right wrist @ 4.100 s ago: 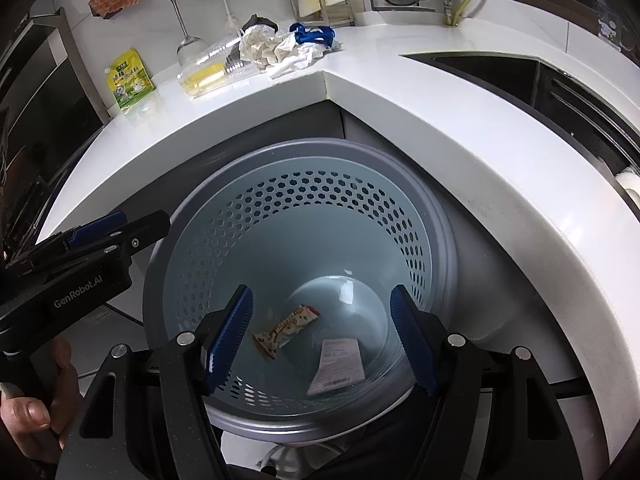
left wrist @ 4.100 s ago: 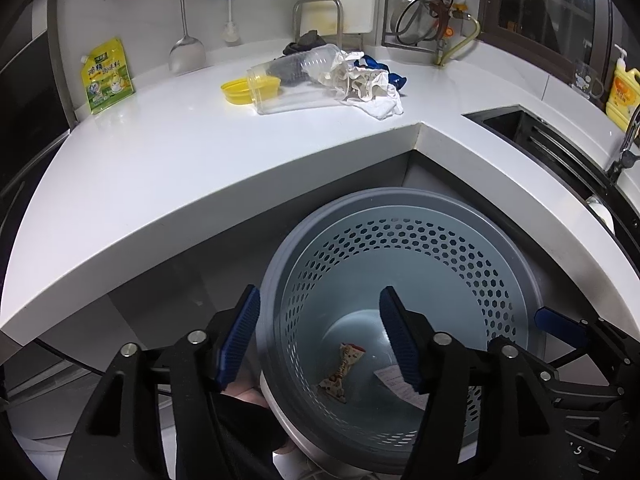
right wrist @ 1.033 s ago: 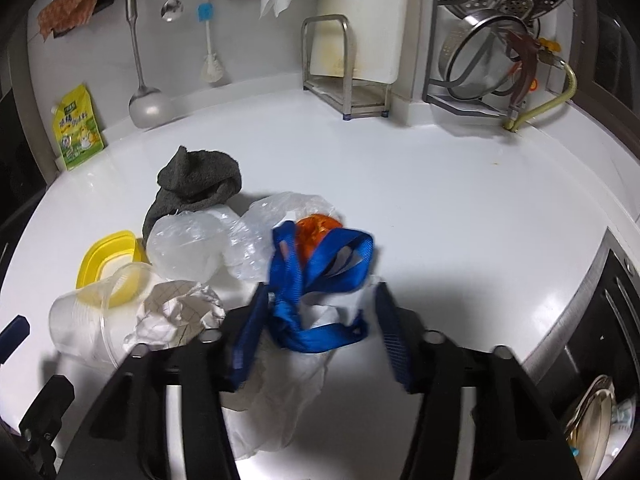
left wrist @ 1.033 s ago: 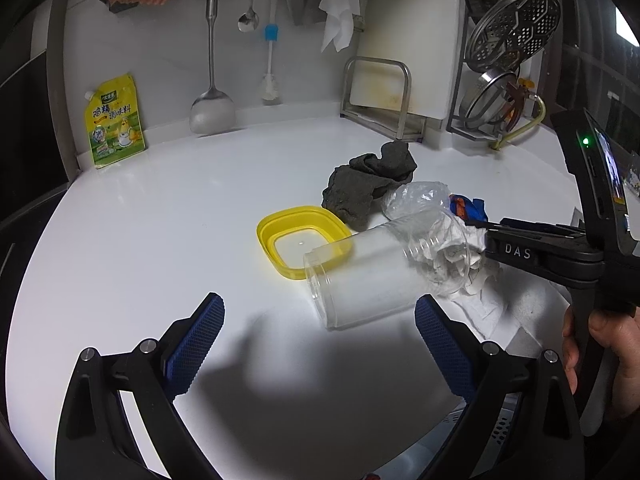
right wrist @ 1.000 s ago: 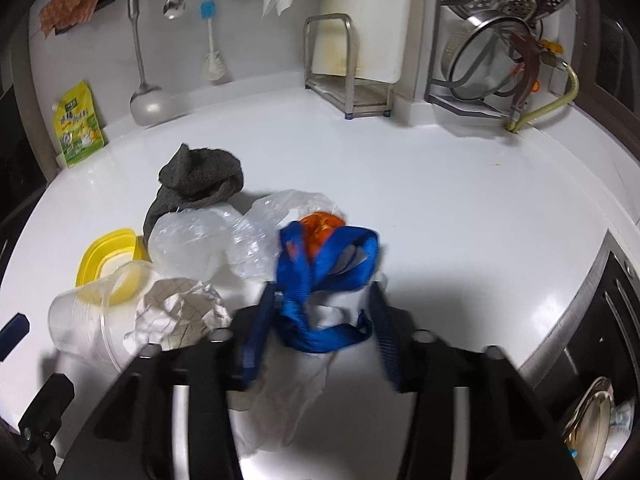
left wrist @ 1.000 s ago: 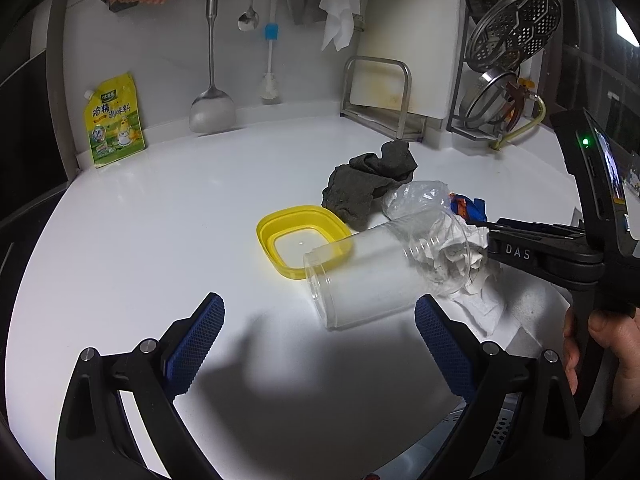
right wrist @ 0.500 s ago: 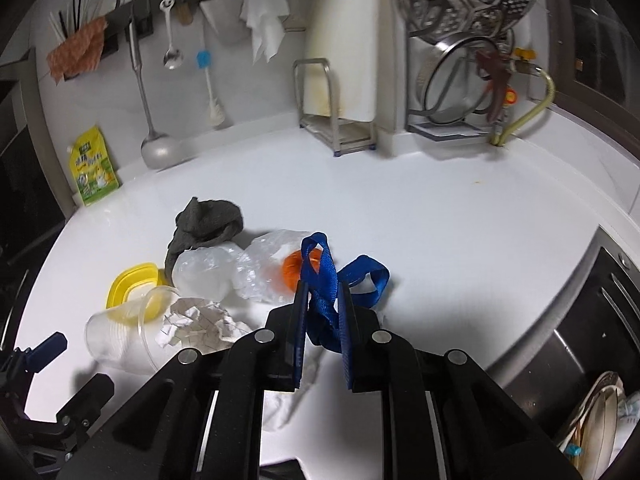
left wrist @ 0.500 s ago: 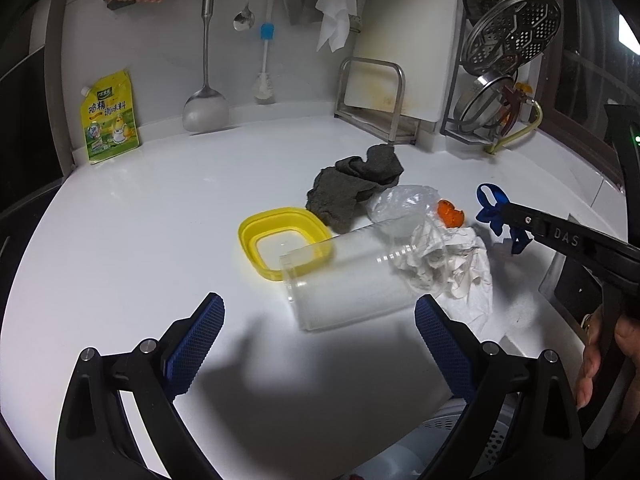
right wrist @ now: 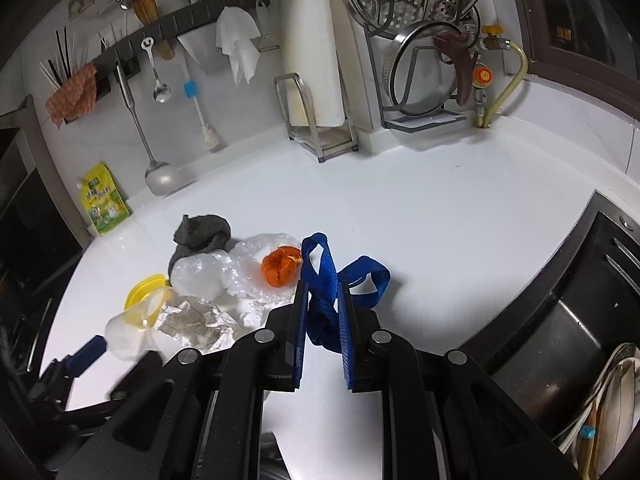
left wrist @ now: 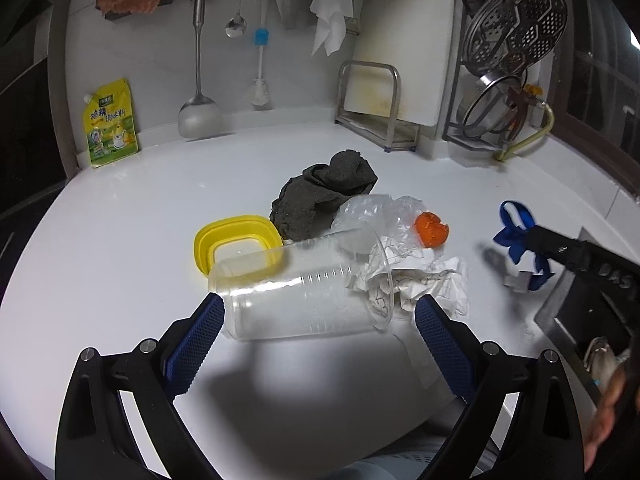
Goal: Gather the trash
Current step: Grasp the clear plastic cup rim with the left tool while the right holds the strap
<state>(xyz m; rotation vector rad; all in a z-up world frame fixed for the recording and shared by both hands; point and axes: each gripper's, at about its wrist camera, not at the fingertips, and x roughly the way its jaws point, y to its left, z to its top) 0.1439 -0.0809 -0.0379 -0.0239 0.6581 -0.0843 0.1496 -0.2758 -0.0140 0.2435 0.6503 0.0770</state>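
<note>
The right gripper (right wrist: pixel 323 308) pinches a woven blue strap (right wrist: pixel 326 276). The left gripper (left wrist: pixel 316 324) gapes wide around a ribbed clear plastic cup (left wrist: pixel 300 284) lying sideways.

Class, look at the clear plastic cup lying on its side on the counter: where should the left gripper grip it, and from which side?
Grip the clear plastic cup across its mid-body, approaching from the counter's near edge. It lies sideways between the open left gripper fingers, its rim end stuffed with crumpled paper.
</note>
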